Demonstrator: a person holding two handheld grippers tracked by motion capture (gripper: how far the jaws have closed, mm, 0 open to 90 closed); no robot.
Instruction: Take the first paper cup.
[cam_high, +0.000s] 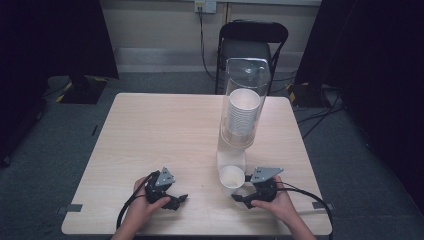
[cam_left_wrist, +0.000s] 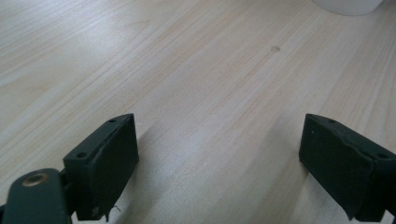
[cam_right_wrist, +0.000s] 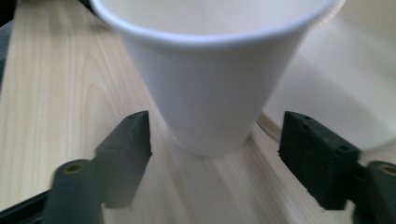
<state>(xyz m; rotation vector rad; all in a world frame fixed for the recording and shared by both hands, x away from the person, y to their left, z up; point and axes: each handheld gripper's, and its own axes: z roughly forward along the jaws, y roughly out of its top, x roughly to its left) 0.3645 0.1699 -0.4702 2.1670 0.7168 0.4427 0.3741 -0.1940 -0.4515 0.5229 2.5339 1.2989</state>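
A single white paper cup (cam_right_wrist: 212, 79) stands on the pale wooden tabletop (cam_high: 160, 135) between the right gripper's (cam_right_wrist: 215, 158) spread fingers (cam_right_wrist: 126, 154), likely light and easily crushed, so best pinched gently low on its wall, while the left gripper (cam_left_wrist: 217, 158) rests spread and empty.

Table (cam_high: 150, 130) left half and far-left corner are bare wood, easy passage there. Obstacles cluster right of centre: tall clear cup dispenser (cam_high: 243, 107) with its stack of cups (cam_high: 242, 116) stands mid-table toward the far edge, its white base (cam_high: 230, 159) running toward the near edge. Single paper cup (cam_high: 232, 177) sits just in front of that base. Right gripper (cam_high: 239, 197) sits close to the cup, jaws spread, gaps on both flanks. Left gripper (cam_high: 181, 200), jaws spread, has only bare wood ahead. Chair (cam_high: 252, 42) blocks behind the far edge.
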